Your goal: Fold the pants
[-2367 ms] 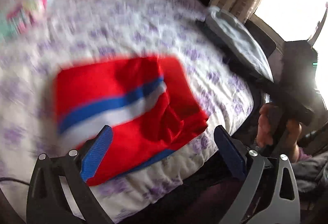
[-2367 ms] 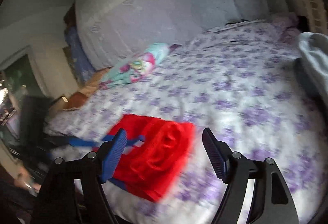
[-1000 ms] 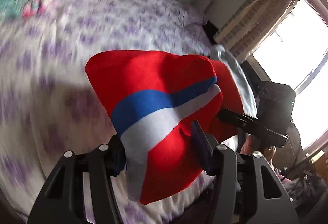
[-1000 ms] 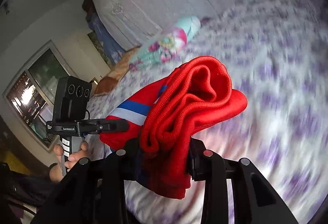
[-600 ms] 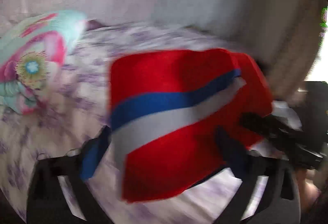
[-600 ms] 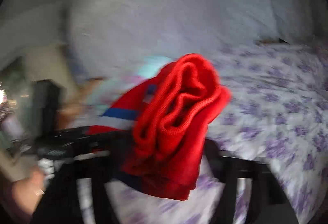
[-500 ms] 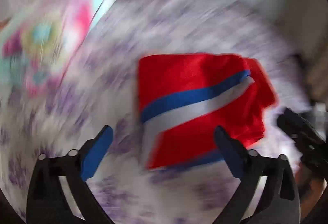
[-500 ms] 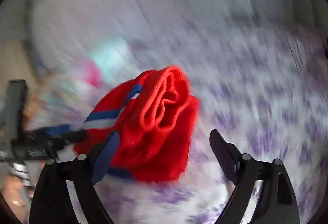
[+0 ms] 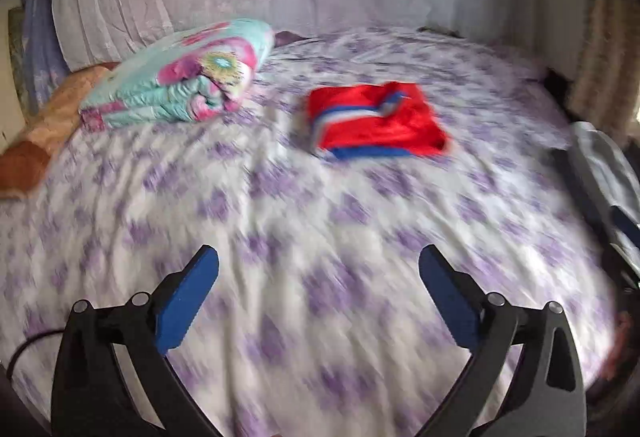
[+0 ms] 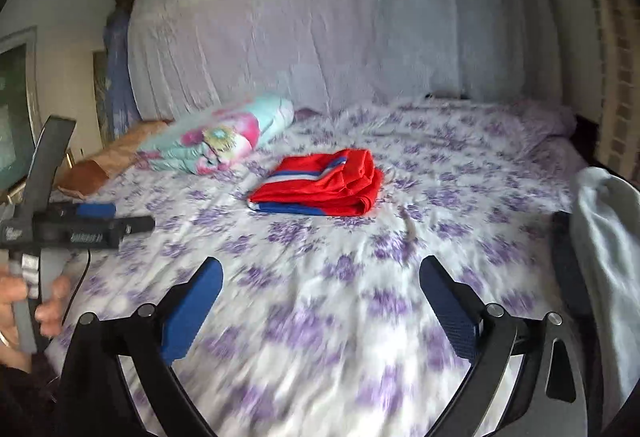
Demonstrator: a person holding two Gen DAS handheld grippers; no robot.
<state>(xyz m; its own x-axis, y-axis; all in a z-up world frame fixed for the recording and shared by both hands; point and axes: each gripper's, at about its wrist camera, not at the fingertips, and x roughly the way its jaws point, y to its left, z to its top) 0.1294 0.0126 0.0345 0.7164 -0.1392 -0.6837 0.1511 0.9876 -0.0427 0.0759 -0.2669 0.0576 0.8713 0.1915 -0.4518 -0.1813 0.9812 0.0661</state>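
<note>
Working from the left, I see a folded floral quilt in teal and pink [image 9: 180,77] lying near the head of the bed, with a tan-orange cushion [image 9: 52,117] beside it at the edge. My left tongs [image 9: 318,293] hang over the near part of the bed with their blue-padded fingers [image 9: 186,301] spread wide apart and nothing between them. In the right wrist view I can also see the left tool's black body [image 10: 76,225] and the hand gripping its handle [image 10: 24,301] off at the left edge.

Next comes the task's thing: the red knit pants with blue and white stripes [image 9: 376,121], already folded into a compact, roughly rectangular bundle. They lie on the white bedsheet with purple flowers [image 9: 280,205], about mid-bed, just to the right of the quilt but not touching it. My right tongs [image 10: 320,297] are likewise parted wide and hold nothing.

The relation that matters: the bundle lies well ahead of both tongs, toward the headboard, with its long side running across my view, left to right. From the left tongs it sits slightly right of centre; from the right tongs, almost dead centre. I cannot tell which hand is nearer. I judge the folding done, so any further move would be only a forward reach to tidy an edge.

At the far right a pale grey cloth [image 10: 608,237] drapes over the bed's side.
</note>
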